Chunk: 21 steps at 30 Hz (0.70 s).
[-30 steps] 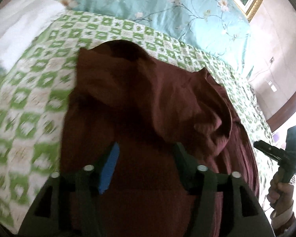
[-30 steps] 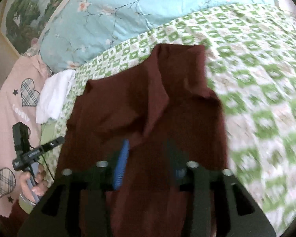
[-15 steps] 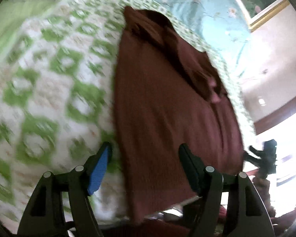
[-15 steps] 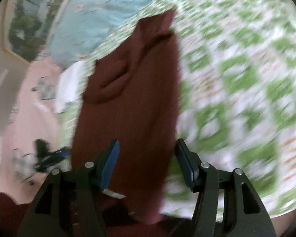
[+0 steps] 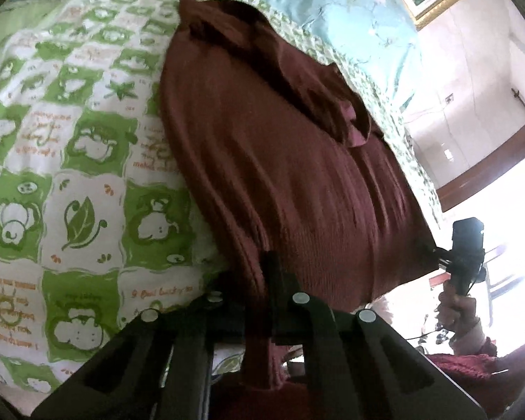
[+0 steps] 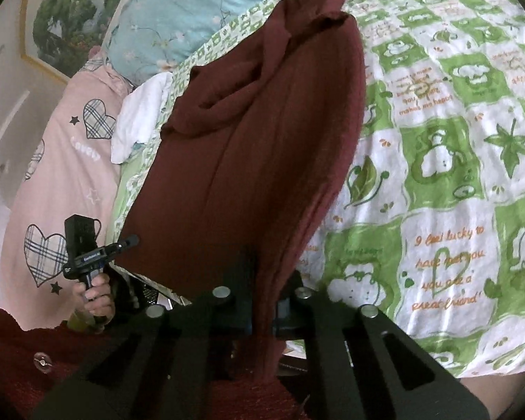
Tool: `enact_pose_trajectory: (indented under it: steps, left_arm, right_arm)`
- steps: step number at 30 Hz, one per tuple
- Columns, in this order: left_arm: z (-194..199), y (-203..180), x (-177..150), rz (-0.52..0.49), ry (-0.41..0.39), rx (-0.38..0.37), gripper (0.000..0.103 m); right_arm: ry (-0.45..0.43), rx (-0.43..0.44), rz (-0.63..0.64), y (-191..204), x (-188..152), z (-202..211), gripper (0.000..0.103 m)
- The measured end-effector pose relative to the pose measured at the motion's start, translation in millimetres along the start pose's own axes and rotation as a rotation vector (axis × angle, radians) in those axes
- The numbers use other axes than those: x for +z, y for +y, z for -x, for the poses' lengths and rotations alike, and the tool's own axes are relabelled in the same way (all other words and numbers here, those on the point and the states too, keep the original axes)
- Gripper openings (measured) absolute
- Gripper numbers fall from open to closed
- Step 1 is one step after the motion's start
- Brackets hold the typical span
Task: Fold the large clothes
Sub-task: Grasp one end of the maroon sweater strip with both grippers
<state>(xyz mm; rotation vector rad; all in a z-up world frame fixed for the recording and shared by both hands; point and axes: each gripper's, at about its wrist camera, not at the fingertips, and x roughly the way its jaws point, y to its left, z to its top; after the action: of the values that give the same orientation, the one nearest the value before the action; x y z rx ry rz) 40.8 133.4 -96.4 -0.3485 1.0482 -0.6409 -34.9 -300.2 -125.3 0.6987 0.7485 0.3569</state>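
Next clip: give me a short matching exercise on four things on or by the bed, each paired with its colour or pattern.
Things:
1. garment
2. bedspread
3. quilt
4. pillow

Descriptions:
A. light blue with flowers
B. pink with plaid hearts
C. dark maroon
D. green and white checks

Pairs: 1-C, 2-D, 3-A, 4-B

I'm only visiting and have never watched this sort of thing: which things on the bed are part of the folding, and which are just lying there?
Part of the job:
- maroon garment, spread over the bed's edge
- left gripper, jaws shut on its near edge
- right gripper, jaws shut on the same edge

Just lying about:
- green patterned bedspread
- blue floral quilt
- pink heart-print cloth
- white cloth
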Motion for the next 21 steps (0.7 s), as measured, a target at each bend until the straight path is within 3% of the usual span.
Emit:
enact_pose_trajectory:
  steps: [5,9,15,21]
  left_arm:
    - [20,-10,13,0.009,-0.096,-0.024,0.003]
    - [34,-26,45,-0.004,-0.179,-0.042,0.003]
    - [40,-52,125,-0.067,-0.295,-0.048,0.003]
    - [1,-55,218,-0.051,-0.340,-0.006,0.003]
  right_arm:
    - [-0.066,0.073,0.005,8,16,13,0.005]
    - [-0.140,0.124,0.030,20,45,27,0.005]
    - [-0.248,0.201,0.053,35,117,36,0.005]
    - [-0.275,0.145,-0.014,16,218,0,0.005]
